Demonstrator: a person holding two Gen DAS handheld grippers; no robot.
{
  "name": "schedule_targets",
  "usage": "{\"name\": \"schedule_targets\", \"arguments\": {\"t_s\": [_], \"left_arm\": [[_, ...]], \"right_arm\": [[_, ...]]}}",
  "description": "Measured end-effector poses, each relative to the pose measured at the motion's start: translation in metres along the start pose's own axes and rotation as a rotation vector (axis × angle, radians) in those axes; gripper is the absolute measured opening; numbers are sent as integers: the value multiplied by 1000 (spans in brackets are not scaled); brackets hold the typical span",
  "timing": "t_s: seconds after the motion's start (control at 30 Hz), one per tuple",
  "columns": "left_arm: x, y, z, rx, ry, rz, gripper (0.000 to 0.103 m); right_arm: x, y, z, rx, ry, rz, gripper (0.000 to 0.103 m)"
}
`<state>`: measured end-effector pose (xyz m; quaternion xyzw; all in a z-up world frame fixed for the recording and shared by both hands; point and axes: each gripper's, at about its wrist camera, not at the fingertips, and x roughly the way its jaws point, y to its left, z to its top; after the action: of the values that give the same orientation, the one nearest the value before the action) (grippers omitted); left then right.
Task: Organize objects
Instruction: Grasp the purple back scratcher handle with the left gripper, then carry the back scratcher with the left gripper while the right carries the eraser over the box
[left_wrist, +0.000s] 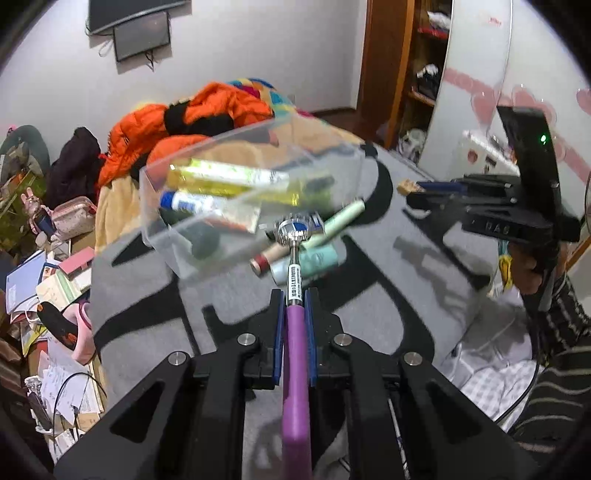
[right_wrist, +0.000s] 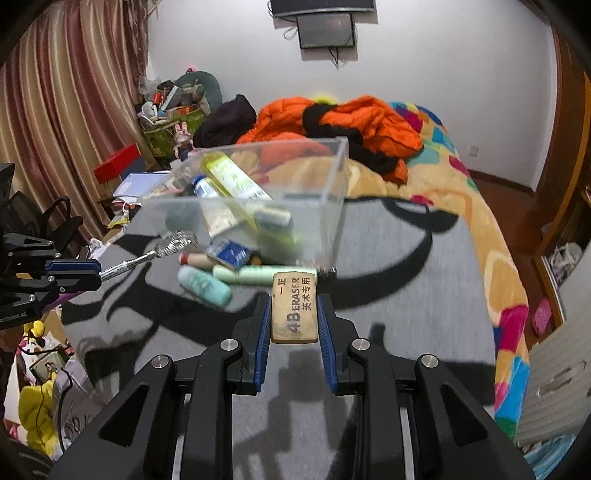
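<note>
Currently left tongs (left_wrist: 294, 299) clamped on purple-handled tool (left_wrist: 295, 332), right tongs (right_wrist: 294, 314) on eraser (right_wrist: 294, 306). Clear bin (left_wrist: 255, 192), frame centre, tilted: spill risk if clipped by tool head.

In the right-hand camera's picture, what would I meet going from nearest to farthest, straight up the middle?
Right gripper, shut on a tan rectangular 4B eraser → pale green tube lying on the grey blanket → clear plastic box holding tubes → crumpled orange jacket → white wall.

Clear plastic box (right_wrist: 258, 192) on the grey-and-black blanket (right_wrist: 406, 295) on the bed, tubes inside, mint-green tubes (right_wrist: 236, 275) before it, orange padded jacket (right_wrist: 354, 122) behind
</note>
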<state>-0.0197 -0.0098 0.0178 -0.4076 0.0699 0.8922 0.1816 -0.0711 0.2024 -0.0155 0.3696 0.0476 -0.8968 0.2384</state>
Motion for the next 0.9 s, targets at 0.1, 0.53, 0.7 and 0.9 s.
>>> {"name": "schedule_targets", "arguments": {"t_s": [0.1,0.53,0.7,0.9], "left_arm": [[-10,-1,5,-6,-40,6,10],[-39,10,23,-43,-158,21,10],[-34,22,35,-72,-180,34,10],[-17,36,51,-93,-188,46,10]], "right_arm": [[-1,6,7,-16,-18,4,22],[-3,18,38,-45,-84,27,22],[2,21,55,-56,-106,26,22],[18,20,72,-51,-99,18,22]]}}
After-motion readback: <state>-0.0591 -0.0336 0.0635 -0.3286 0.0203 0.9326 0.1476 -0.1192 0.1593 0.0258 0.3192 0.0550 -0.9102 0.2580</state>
